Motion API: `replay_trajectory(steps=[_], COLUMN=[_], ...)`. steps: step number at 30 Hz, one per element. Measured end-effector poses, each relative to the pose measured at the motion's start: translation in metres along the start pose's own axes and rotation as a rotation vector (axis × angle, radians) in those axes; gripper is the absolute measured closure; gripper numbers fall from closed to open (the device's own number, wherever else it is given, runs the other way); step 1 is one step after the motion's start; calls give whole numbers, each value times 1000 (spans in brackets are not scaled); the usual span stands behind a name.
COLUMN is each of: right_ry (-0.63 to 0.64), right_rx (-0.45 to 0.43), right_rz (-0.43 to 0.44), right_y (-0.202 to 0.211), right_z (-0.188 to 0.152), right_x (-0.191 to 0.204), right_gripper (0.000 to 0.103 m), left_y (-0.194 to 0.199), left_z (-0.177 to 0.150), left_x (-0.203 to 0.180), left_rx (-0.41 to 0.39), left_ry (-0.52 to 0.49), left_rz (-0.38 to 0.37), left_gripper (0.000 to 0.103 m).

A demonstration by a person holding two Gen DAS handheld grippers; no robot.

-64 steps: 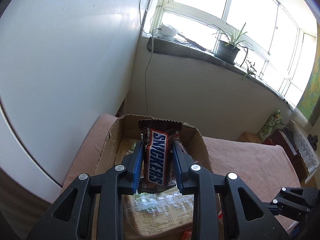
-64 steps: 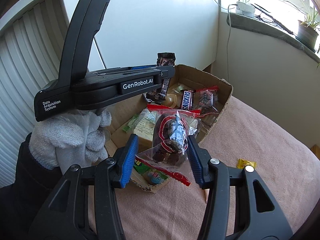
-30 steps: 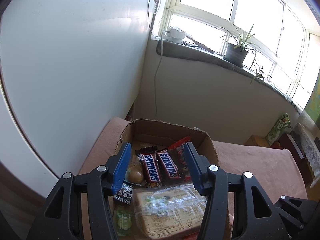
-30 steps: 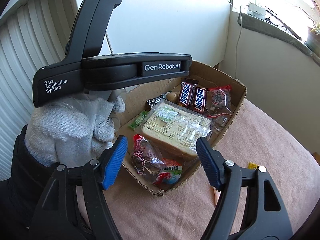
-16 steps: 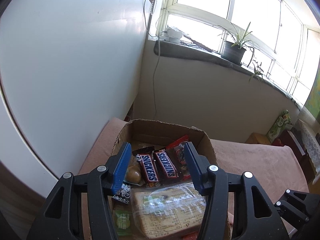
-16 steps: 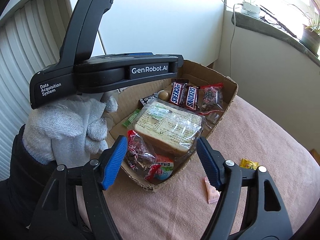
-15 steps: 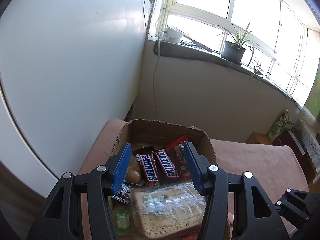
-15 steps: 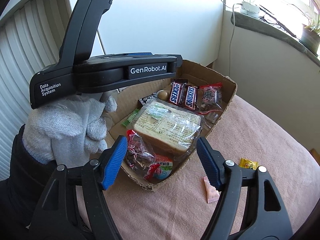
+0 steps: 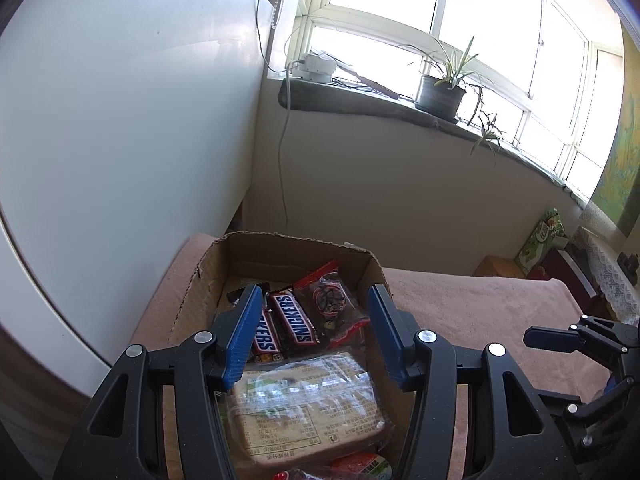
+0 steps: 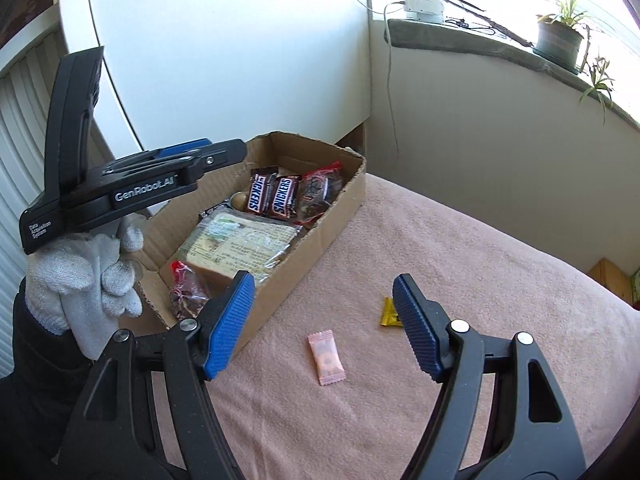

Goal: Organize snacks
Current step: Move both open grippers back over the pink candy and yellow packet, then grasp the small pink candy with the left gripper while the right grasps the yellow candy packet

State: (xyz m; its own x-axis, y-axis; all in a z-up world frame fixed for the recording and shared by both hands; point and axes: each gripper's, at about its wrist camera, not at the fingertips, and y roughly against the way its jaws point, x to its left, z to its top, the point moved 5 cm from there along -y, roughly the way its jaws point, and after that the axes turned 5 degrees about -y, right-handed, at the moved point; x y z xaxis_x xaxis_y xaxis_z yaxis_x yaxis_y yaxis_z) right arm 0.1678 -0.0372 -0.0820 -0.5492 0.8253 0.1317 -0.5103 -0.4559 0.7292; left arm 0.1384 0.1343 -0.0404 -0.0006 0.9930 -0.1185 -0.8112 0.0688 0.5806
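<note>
A cardboard box (image 10: 344,208) sits on the pink blanket and holds two Snickers bars (image 10: 276,196), a wrapped bread loaf (image 10: 240,246) and red-edged snack bags (image 10: 188,294). My left gripper (image 9: 312,336) hovers open over the box with nothing between its fingers; the Snickers bars (image 9: 294,324) and the loaf (image 9: 308,404) lie below it. My right gripper (image 10: 324,320) stands open above the blanket to the right of the box. A pink candy packet (image 10: 326,356) lies below its gap, and a yellow candy (image 10: 390,314) lies by its right finger.
A gloved hand (image 10: 84,280) holds the left gripper's handle beside the box. A white cabinet wall (image 10: 220,60) rises behind the box. A windowsill with a potted plant (image 9: 440,94) runs along the back. The pink blanket (image 10: 460,248) stretches right of the box.
My right gripper swung right, off the box and over the blanket, bringing the pink and yellow candies under it. The left gripper stayed open over the box, barely shifting.
</note>
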Motion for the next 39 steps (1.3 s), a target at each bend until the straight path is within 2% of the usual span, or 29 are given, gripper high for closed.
replay_trajectory(steps=[10, 15, 18, 21, 28, 30, 32, 39], right_ry=[-105, -124, -124, -124, -62, -51, -45, -27], right_rx=[47, 59, 66, 80, 132, 154, 171, 232], right_rz=[-24, -7, 16, 66, 146, 179, 209, 326], right_y=[-7, -12, -14, -20, -52, -64, -72, -93], right_z=[-9, -13, -12, -13, -8, -7, -6, -5], right_x=[-66, -92, -103, -104, -94, -92, -91, -82], right_gripper=[29, 29, 29, 29, 29, 35, 39, 39], left_y=[8, 18, 17, 11, -9, -13, -17, -28], left_z=[-20, -36, -54, -73, -99, -103, -107, -109], left_x=[-54, -90, -115, -133, -144, -144, -141, -149], left_rx=[18, 33, 82, 142, 258, 282, 302, 334], left_ry=[-90, -113, -131, -146, -120, -112, -95, -100], left_rz=[-88, -175, -248, -287, -247, -217, -182, -94], left_gripper=[49, 49, 49, 49, 49, 49, 49, 49])
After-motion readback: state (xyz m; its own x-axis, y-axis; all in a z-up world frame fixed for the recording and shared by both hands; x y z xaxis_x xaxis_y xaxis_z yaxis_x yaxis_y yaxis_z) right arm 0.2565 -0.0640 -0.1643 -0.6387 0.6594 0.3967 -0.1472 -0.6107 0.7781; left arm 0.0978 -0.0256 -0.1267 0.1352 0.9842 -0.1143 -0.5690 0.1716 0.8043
